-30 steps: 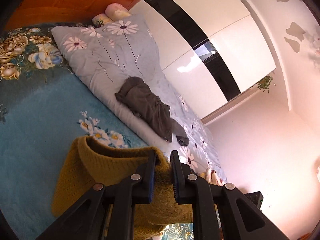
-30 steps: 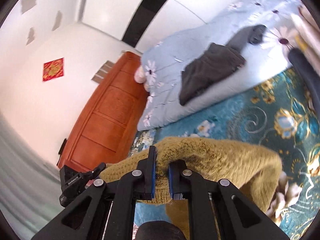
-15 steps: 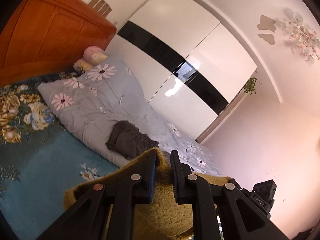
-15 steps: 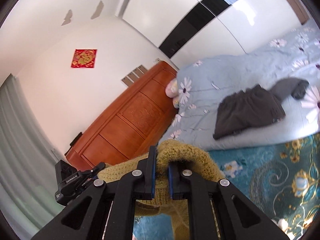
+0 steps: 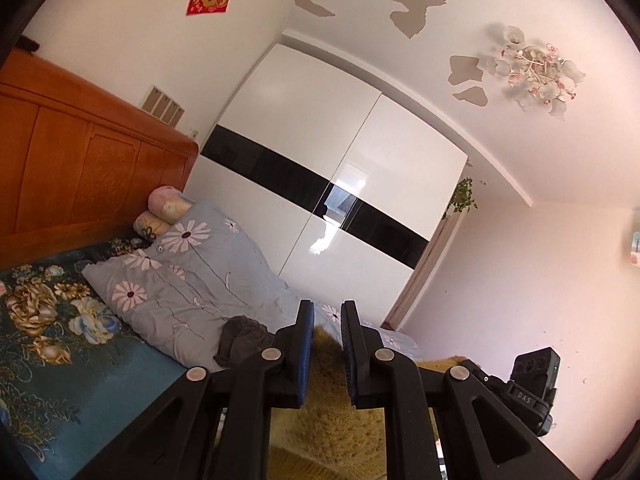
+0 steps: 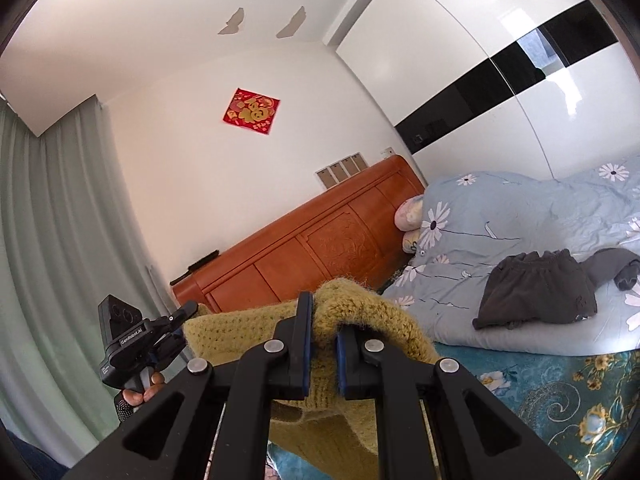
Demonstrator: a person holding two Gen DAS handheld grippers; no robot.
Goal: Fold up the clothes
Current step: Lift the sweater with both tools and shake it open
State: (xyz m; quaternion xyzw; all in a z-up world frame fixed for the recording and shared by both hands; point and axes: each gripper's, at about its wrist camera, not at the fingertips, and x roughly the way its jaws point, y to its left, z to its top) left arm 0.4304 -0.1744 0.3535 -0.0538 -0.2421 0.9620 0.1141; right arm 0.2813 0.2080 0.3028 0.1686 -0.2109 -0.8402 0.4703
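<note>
A mustard-yellow knitted sweater (image 6: 360,320) hangs in the air between both grippers, lifted off the bed. My right gripper (image 6: 321,312) is shut on a bunched edge of it, the knit bulging over the fingertips. My left gripper (image 5: 325,320) is shut on another part of the same sweater (image 5: 320,420), which droops below the fingers. The left gripper's body (image 6: 136,344), held by a hand, shows at the left of the right wrist view. The right gripper's body (image 5: 532,384) appears at the lower right of the left wrist view.
A dark grey garment (image 6: 536,292) lies crumpled on the light blue daisy quilt (image 6: 500,220). A teal floral bedspread (image 5: 52,360) covers the bed, with an orange wooden headboard (image 5: 80,168) behind. A white and black wardrobe (image 5: 328,184) and pale green curtains (image 6: 48,260) flank the room.
Both grippers have risen and tilted upward, lifting the yellow sweater off the bed. The views now take in walls and ceiling instead of mostly bedspread.
</note>
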